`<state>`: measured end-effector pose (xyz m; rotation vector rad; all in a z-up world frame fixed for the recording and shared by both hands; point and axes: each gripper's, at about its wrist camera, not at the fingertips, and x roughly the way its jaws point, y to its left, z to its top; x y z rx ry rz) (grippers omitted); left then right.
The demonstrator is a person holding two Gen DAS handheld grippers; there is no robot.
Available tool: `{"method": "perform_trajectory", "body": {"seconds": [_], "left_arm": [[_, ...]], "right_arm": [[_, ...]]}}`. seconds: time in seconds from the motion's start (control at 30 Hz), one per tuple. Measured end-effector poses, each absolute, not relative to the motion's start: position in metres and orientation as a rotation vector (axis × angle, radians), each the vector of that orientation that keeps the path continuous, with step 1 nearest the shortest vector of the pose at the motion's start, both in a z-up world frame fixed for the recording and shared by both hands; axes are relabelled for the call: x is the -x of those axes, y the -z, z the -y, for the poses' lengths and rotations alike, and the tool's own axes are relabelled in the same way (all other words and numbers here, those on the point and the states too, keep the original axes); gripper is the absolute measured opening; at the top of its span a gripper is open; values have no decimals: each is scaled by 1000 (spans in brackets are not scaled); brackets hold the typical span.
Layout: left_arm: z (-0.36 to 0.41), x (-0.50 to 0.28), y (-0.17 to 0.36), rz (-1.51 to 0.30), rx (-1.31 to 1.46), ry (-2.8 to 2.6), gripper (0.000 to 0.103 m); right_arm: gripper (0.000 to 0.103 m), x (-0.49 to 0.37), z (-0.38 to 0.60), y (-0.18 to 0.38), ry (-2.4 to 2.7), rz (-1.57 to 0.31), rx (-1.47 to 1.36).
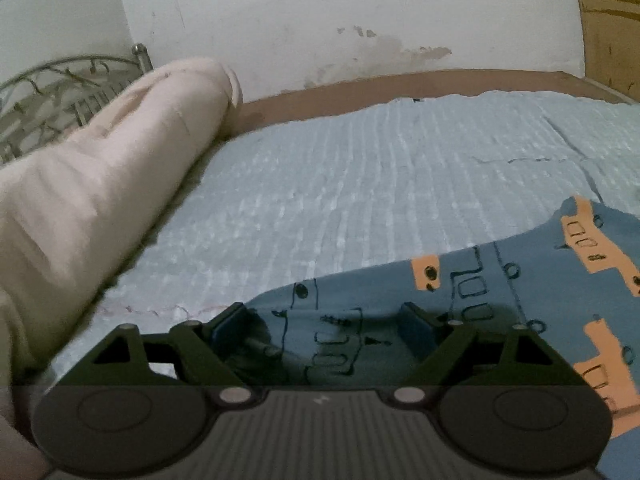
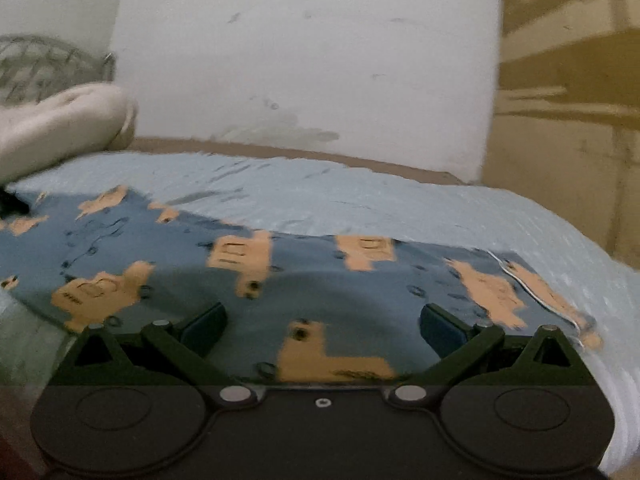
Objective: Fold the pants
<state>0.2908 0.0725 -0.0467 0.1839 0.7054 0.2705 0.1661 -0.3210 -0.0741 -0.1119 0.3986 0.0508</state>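
Pants (image 2: 280, 280) flat on bedspread (image 1: 360, 180), bolster (image 1: 100, 168) beside

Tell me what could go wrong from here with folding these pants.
Both the left gripper and the right gripper are open above the pants, so a shallow pinch might catch only the top layer. The light blue bedsheet lies directly under the fabric and could get grabbed too.
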Motion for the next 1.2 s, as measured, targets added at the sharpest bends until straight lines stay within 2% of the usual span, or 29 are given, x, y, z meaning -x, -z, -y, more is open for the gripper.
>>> {"method": "perform_trajectory", "body": {"seconds": [0.13, 0.5, 0.87, 1.13, 1.2], "left_arm": [[-46, -278, 27, -657, -182, -234, 97], [87, -274, 2, -623, -109, 74, 100], [192, -286, 21, -659, -92, 252, 102], [202, -289, 54, -710, -113, 260, 102], [198, -285, 59, -691, -101, 262, 102]], "right_arm": [[102, -157, 325, 75, -47, -322, 85], [102, -157, 394, 71, 305, -312, -86], [102, -139, 435, 70, 469, -230, -206], [102, -134, 438, 65, 416, -203, -255], [99, -135, 439, 64, 405, -210, -259]]}}
